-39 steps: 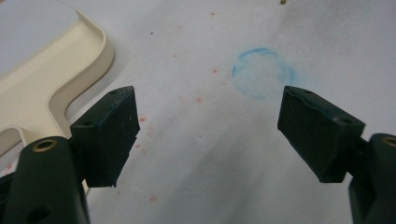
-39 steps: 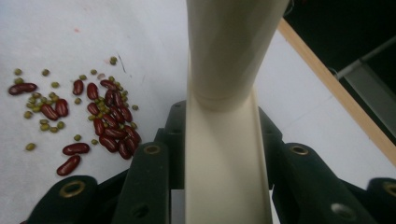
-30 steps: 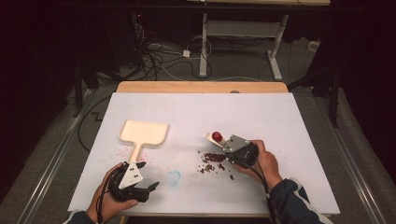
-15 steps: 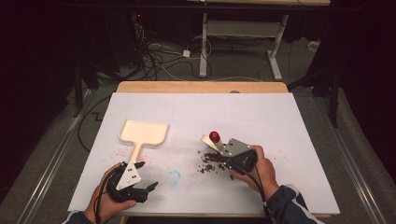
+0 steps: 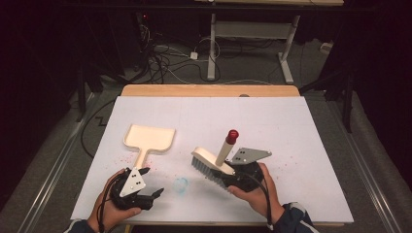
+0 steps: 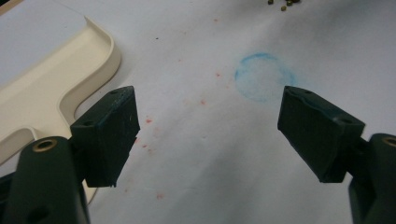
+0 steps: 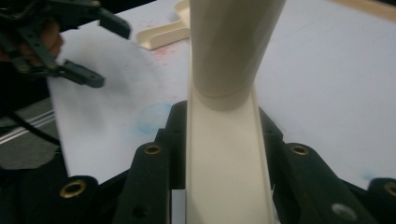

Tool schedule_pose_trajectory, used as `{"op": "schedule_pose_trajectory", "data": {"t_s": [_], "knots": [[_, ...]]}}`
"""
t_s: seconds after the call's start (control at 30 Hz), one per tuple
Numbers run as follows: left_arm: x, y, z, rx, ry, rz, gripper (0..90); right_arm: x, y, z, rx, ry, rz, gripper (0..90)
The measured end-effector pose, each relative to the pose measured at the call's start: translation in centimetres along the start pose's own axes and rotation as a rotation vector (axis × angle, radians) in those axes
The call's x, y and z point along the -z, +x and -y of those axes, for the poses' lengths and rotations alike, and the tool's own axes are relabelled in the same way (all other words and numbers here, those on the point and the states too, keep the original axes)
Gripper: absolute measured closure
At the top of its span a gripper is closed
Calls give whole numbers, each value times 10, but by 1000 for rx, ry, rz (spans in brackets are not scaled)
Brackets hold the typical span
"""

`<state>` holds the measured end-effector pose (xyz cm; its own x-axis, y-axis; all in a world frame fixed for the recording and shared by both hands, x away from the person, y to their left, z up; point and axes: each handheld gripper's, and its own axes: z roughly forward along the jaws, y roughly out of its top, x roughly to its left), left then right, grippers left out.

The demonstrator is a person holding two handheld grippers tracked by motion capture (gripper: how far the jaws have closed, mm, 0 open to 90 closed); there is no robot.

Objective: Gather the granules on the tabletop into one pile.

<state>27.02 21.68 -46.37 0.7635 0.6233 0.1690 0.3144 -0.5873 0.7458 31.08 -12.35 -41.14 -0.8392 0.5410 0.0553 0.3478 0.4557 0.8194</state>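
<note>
The right gripper (image 5: pixel 227 171) has lifted the brush (image 5: pixel 214 159) off the table (image 5: pixel 311 145) since a second ago, clamped on it. The left gripper (image 5: pixel 154 195) gapes wide, empty, beside the dustpan (image 5: pixel 148 138).

White table sheet (image 5: pixel 291 121), blue ring mark (image 5: pixel 180 185), floor cables (image 5: pixel 165 58)

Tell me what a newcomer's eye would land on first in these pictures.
First, the cream brush with its red-tipped handle, clamped in the right gripper and lifted at a tilt over the near middle of the white table. Next, the cream dustpan lying flat at the left, its handle pointing toward the open left gripper. Between the two grippers sits a faint blue ring mark on the paper.
</note>
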Motion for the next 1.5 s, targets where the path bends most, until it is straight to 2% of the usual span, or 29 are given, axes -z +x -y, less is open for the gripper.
{"op": "schedule_pose_trajectory", "data": {"t_s": [0.03,0.13,0.23,0.3,0.5,0.57,0.7,0.8,0.87,0.9,0.97,1.07,1.13,1.17,1.2,1.27,1.37,1.4,1.5], "knots": [[0,0,0,-1,2,1,199,-5,3,1,-5,2,-19,671],[-1,0,0,-2,7,2,200,-19,8,4,-31,7,-31,671],[-1,0,0,2,3,5,201,-34,7,10,-69,22,-17,672],[-1,0,0,4,4,5,203,-39,5,13,-73,32,17,672],[-1,-1,0,2,4,7,204,-38,-12,16,-95,36,109,670],[-1,-1,0,-1,5,7,204,-37,-20,18,-127,36,105,669],[-2,-1,0,0,10,10,204,-34,-31,19,-153,35,127,669],[-2,-1,0,0,9,12,205,-31,-35,18,-155,31,131,670],[-2,-1,0,1,9,14,206,-27,-37,17,-139,29,135,672],[-2,-1,0,1,9,15,206,-26,-37,16,-139,24,123,672],[-2,-2,0,-2,11,17,206,-19,-38,12,-102,11,109,672],[-2,-2,0,0,10,17,206,-3,-37,7,-22,-4,69,672],[-2,-2,0,1,11,17,206,11,-35,7,73,-10,1,671],[-2,-2,0,1,11,17,206,18,-34,8,120,8,-18,671],[-2,-1,0,1,12,17,206,26,-32,10,181,6,-55,672],[-2,-1,0,0,11,15,206,36,-32,15,208,22,-86,671],[0,-1,0,2,4,15,206,47,-30,28,270,42,-193,671],[0,-1,0,3,3,13,206,48,-29,33,292,51,-228,671],[-1,0,-1,5,2,16,206,47,-26,43,334,87,-285,671]]}}
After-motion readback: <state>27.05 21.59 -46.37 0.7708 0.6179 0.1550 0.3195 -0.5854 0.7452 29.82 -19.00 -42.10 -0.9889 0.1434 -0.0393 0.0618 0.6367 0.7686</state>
